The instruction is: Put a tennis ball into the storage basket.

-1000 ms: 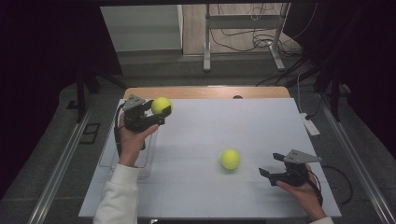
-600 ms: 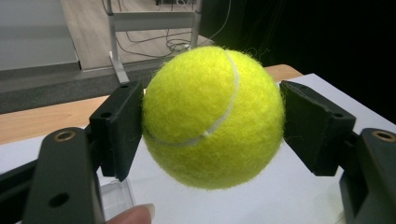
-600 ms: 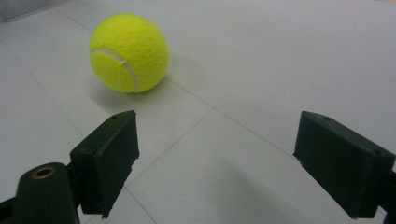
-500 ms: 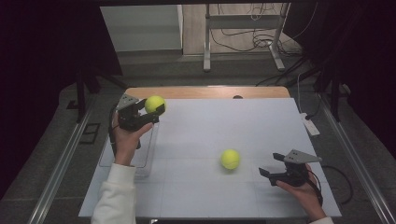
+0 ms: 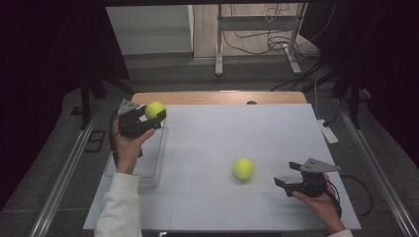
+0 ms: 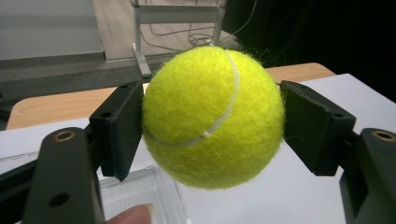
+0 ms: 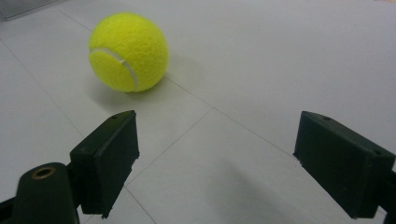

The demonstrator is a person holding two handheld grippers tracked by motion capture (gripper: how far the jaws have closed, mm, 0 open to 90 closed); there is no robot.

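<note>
On the white table (image 5: 207, 143), the left gripper (image 5: 150, 118) is clamping a tennis ball (image 5: 155, 110), probably heading for the clear tray (image 5: 148, 170); the right gripper (image 5: 286, 183) is waiting wide open, empty, near the second ball (image 5: 243, 168).

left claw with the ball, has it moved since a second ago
Yes. The left claw and its tennis ball have drifted left, toward the table's left edge, above the clear tray.

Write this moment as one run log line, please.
left gripper: shut on held ball | right gripper: open | second ball: on table
</note>
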